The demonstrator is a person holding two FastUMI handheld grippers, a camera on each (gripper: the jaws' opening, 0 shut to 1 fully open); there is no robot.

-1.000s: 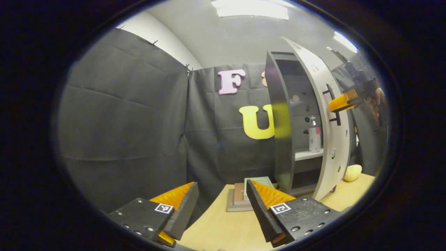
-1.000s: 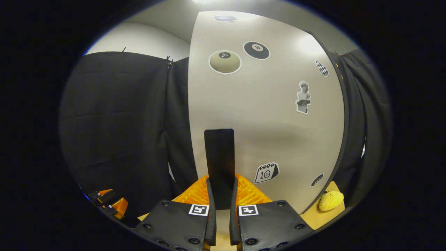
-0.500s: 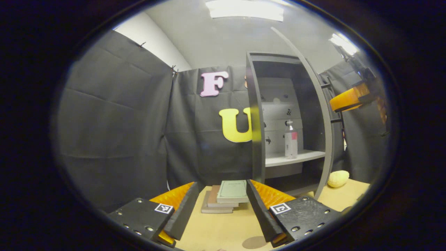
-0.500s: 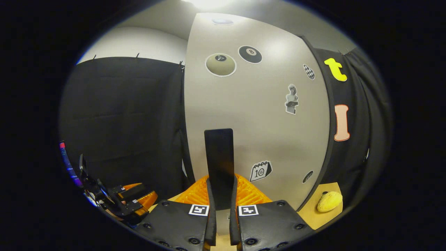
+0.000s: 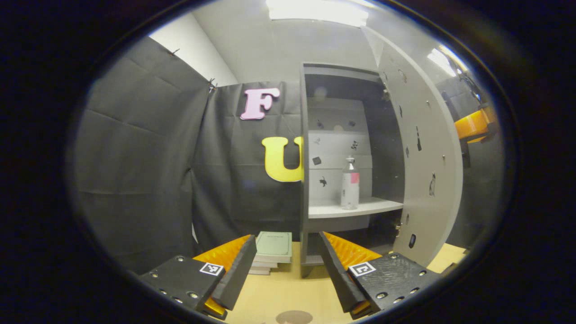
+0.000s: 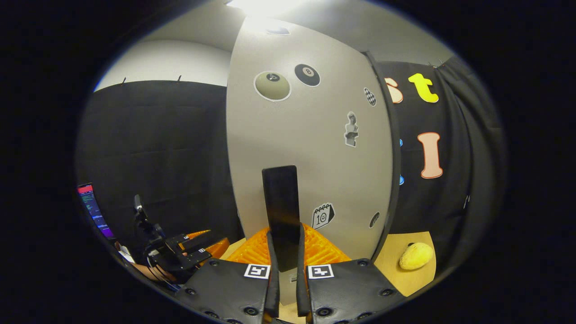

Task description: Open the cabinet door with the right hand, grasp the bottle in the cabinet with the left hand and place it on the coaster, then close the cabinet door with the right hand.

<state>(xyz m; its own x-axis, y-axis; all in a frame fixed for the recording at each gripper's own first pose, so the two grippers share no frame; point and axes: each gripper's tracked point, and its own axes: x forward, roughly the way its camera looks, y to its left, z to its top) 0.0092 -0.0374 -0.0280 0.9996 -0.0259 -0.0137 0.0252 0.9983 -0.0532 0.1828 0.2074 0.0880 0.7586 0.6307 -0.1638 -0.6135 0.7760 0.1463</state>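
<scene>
Nearest, in the left gripper view, my left gripper (image 5: 285, 274) sits at 6 o'clock with its fingers spread wide and nothing between them. Just below, at the bottom edge, lies a round brown disc on the table (image 5: 288, 292), which I judge to be the coaster (image 5: 293, 317). In the right gripper view, my right gripper (image 6: 284, 270) is clamped on the black door handle (image 6: 281, 216), both fingers pressed against its sides.

Farther out, a stack of books (image 5: 271, 252) rests at 6 o'clock beside the foot of the cabinet (image 5: 305, 180). The cabinet door (image 5: 425, 157) stands swung wide at 3 o'clock. The bottle (image 5: 349, 183) stands upright on the shelf (image 5: 351, 208), just right of centre, untouched. In the right gripper view a yellow lump (image 6: 416, 255) lies at 5 o'clock on the table.

Risks: the bottle is tall and narrow, so a glancing approach by one finger could tip it on the shelf. If my right grip slackens, the door may drift back into the left gripper's path.

Against half a second ago: the door has opened further, so that its inner face now shows. The cabinet interior sits more squarely ahead. The coaster has come further into sight.
</scene>
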